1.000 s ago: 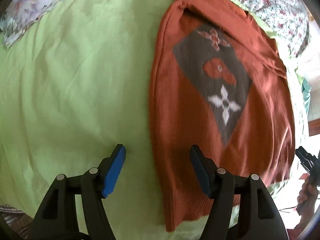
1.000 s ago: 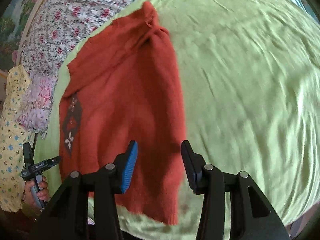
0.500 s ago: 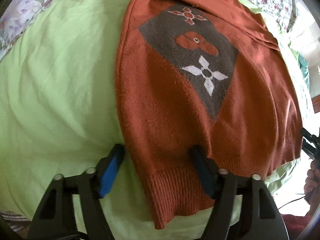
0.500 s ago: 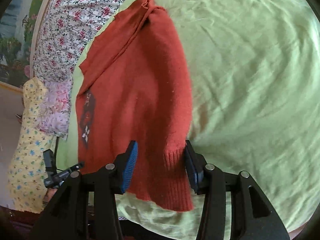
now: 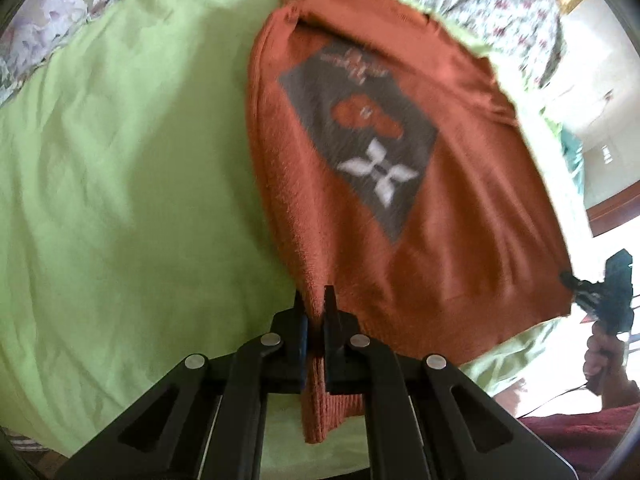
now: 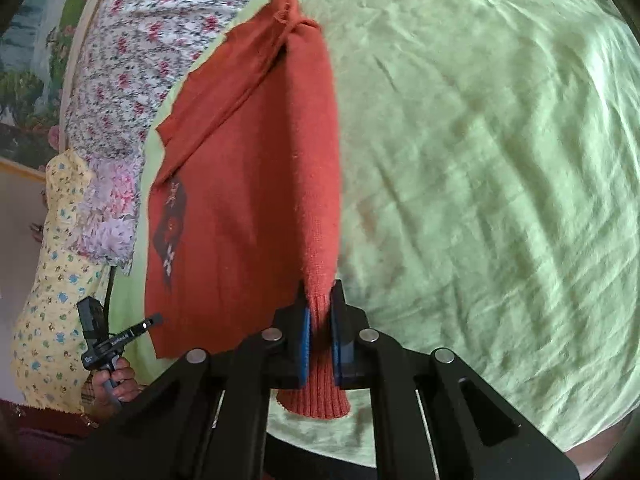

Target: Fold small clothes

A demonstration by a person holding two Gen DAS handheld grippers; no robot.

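Note:
An orange knitted sweater with a grey diamond patch and a white flower lies on a green bedsheet. My left gripper is shut on the ribbed hem at the sweater's left bottom corner. My right gripper is shut on the ribbed hem at the sweater's right bottom corner. The right gripper also shows at the sweater's far corner in the left wrist view, and the left gripper shows in the right wrist view. The sweater's sleeves are folded in.
Floral bedding lies beyond the sweater's neck end. A yellow patterned cloth hangs at the bed's side. The green sheet spreads wide to the right of the sweater.
Both grippers have closed on the sweater's hem corners; a second ago they were open above it. The hem edge is lifted slightly off the sheet.

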